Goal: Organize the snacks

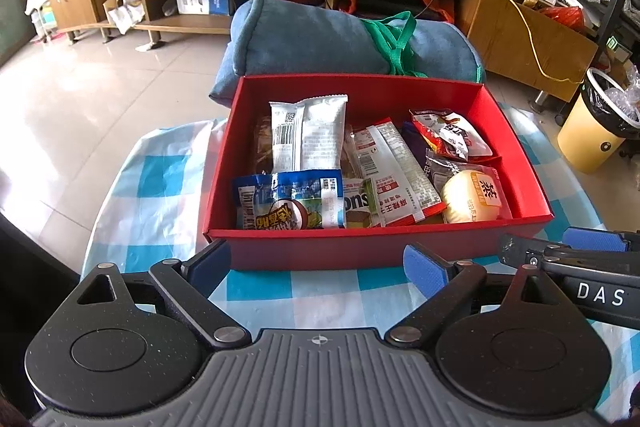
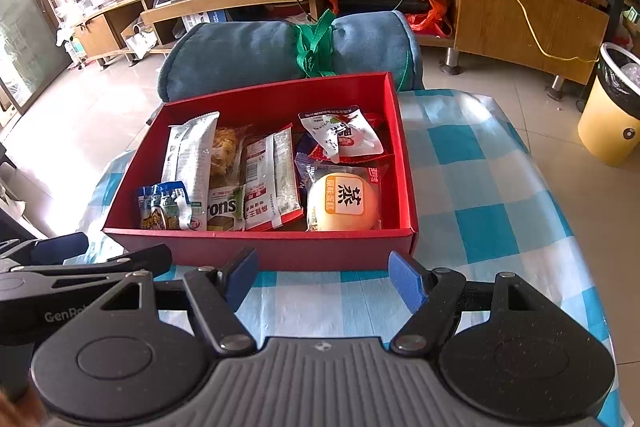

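Since the snacks are all packed inside the red cardboard box [image 1: 304, 255], that is where to look first. It sits near the middle of the tabletop [image 2: 480, 187], which has a blue and white checked cloth on it, and its far side reaches the far edge.

A tall silver wrapper [image 1: 308, 135] stands up at the back left. One blue crinkly bag [image 1: 288, 201] leans at the front left. One red and white flat pack [image 1: 394, 175] lies in the middle. One small red and white pouch [image 1: 452, 135] sits at the back right. One round yellow bun in clear plastic [image 1: 472, 199] rests at the front right corner. I count about eight packs, but some are hidden under others.

I think these packs are light and thin. The wrappers look slippery and crinkly, so it is best to pinch a sealed end. The bun looks soft and would squash, so hold its plastic edge gently.

Both tools hang just in front of the box. The left gripper [image 1: 318, 267] has its blue fingers [image 1: 426, 273] wide apart and holds nothing. The right gripper [image 2: 324, 277] is spread open too, with nothing between its fingers [image 2: 404, 279].

Behind the box lies one rolled blue blanket [image 2: 248, 51] tied with green strap.
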`<state>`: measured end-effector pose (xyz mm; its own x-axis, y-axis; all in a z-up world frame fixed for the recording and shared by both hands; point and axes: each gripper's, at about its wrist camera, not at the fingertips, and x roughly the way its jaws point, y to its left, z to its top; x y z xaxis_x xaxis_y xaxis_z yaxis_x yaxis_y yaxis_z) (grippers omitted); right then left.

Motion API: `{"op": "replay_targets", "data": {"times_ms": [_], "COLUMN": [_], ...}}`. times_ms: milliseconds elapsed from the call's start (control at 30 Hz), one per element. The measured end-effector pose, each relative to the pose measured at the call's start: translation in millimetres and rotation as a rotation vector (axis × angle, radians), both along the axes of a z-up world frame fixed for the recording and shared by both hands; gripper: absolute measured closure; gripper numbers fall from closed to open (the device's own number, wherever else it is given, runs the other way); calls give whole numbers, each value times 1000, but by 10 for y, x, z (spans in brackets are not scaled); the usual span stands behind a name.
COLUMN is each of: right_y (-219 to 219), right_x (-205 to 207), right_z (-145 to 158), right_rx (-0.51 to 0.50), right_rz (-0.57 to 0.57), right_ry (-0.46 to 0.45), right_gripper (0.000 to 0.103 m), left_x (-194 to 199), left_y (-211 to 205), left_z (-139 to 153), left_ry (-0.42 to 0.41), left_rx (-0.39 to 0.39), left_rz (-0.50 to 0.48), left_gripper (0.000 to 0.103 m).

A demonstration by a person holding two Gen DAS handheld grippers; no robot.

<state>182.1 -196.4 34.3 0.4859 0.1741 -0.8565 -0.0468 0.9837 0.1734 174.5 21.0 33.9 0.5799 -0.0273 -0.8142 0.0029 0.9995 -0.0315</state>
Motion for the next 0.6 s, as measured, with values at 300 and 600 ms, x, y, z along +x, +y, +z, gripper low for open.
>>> {"op": "replay_targets", "data": {"times_ms": [300, 600], "right_y": [9, 16], "right_x": [-32, -85], "right_z": [20, 40], "right_rx": [4, 2], "right_rz": [3, 10], "right_ry": [-2, -2], "right_gripper": [36, 36], "left_x": [-44, -82], "left_y": [6, 13], "left_z": [15, 24], "left_ry": [-6, -5], "left_rx": [0, -3], "left_rz": [0, 1], "left_gripper": [8, 8]}}
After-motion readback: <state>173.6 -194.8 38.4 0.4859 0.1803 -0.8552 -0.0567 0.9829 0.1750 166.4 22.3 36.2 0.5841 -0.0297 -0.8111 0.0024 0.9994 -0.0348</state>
